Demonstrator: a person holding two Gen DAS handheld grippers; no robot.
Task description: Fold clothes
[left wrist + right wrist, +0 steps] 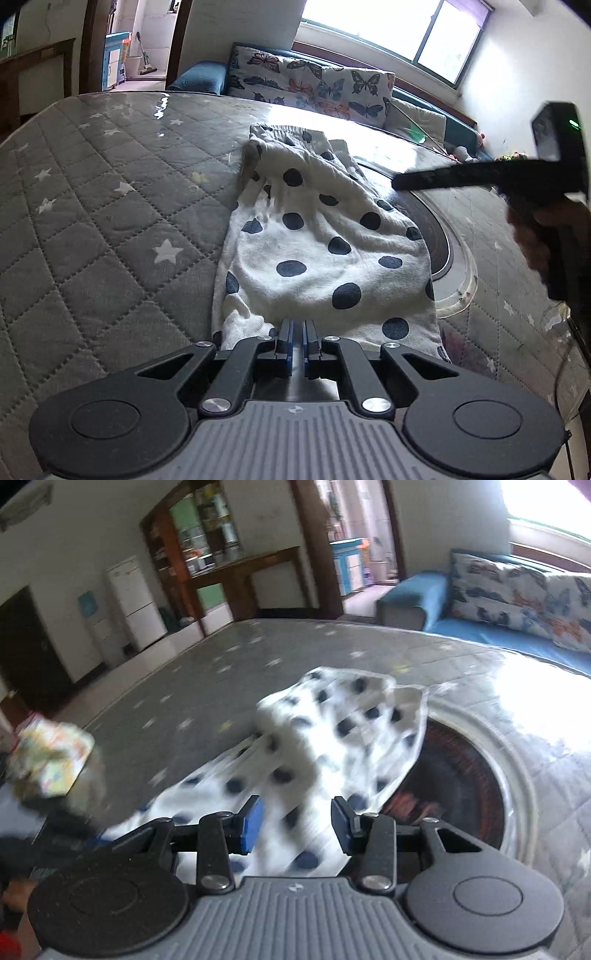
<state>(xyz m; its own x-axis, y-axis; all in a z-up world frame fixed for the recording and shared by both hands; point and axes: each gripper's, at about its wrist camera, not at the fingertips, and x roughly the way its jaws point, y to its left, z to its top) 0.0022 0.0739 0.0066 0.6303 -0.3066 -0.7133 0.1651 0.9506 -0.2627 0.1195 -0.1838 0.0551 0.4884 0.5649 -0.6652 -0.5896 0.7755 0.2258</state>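
Observation:
A white garment with dark polka dots (pixel 317 243) lies on a grey quilted table cover with white stars (pixel 96 206). My left gripper (pixel 297 332) is shut on the garment's near edge, its jaws pinching the cloth. The right gripper's body (pixel 480 177) shows at the right of the left wrist view, above the garment's far right side. In the blurred right wrist view my right gripper (pixel 297 825) is open and empty, just above the garment (pixel 332 738), which is bunched up in the middle.
A round dark inset with a clear rim (pixel 461 775) sits in the table beside the garment. A folded patterned cloth (pixel 51 757) lies at the left. A blue sofa with a butterfly cushion (pixel 306 85) stands behind the table.

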